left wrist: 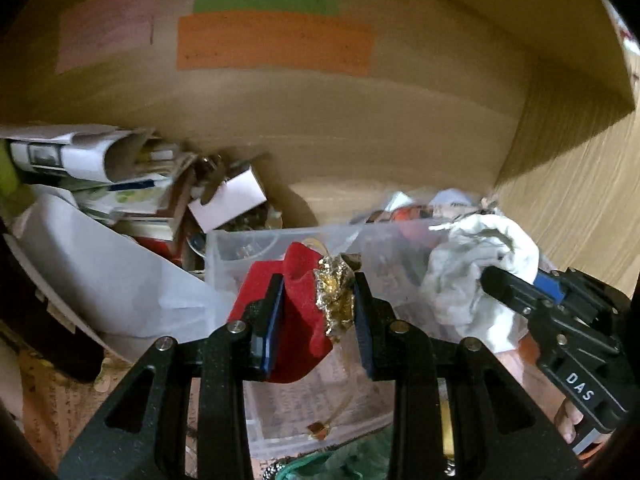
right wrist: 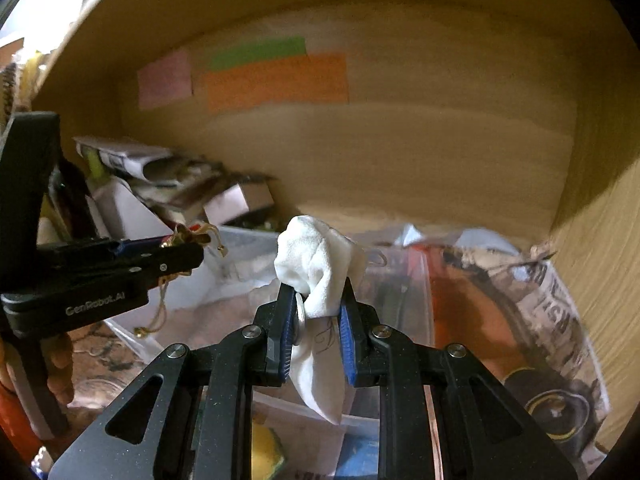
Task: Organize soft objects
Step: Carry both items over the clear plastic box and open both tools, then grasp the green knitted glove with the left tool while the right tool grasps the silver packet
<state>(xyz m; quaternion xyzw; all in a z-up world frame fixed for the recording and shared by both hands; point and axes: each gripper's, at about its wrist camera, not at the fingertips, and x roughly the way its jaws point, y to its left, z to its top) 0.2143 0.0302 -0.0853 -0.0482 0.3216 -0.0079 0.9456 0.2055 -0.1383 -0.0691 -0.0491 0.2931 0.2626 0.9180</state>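
Two grippers in view, each clamped on a soft item above a clear plastic bin (left wrist: pixel 224 248) inside a wooden cabinet.

Left gripper (left wrist: pixel 316 312): jaws closed onto a red velvet pouch (left wrist: pixel 298 320) with a crumpled gold foil-like piece (left wrist: pixel 336 300) pressed against its right side. The blue finger pads (left wrist: pixel 272 328) grip both together. A thin gold cord (left wrist: pixel 340 412) hangs below the pouch, ending in a small gold tag over the bin floor. In the right wrist view the same gripper (right wrist: pixel 188 256) enters from the left, with gold cord dangling under its tip.

Right gripper (right wrist: pixel 316 308): jaws pinched on a white cloth (right wrist: pixel 316 264), bunched above the fingertips and trailing to a point below them. A flat silvery disc-like edge sits against the left pad; cannot identify it. In the left wrist view this gripper (left wrist: pixel 516 284) comes in from the right with the cloth (left wrist: pixel 468 264) wadded at its tip, over the bin's right half.

Surroundings: newspaper lines the bin bottom (left wrist: pixel 304 400). A heap of papers and small boxes (left wrist: pixel 132 184) lies left of the bin against the back panel. Pink (left wrist: pixel 104 36), green (left wrist: pixel 268 0) and orange (left wrist: pixel 276 44) paper labels are stuck on the back panel. A printed newspaper wad (right wrist: pixel 552 308) sits at the right, near the cabinet side wall (right wrist: pixel 600 240).
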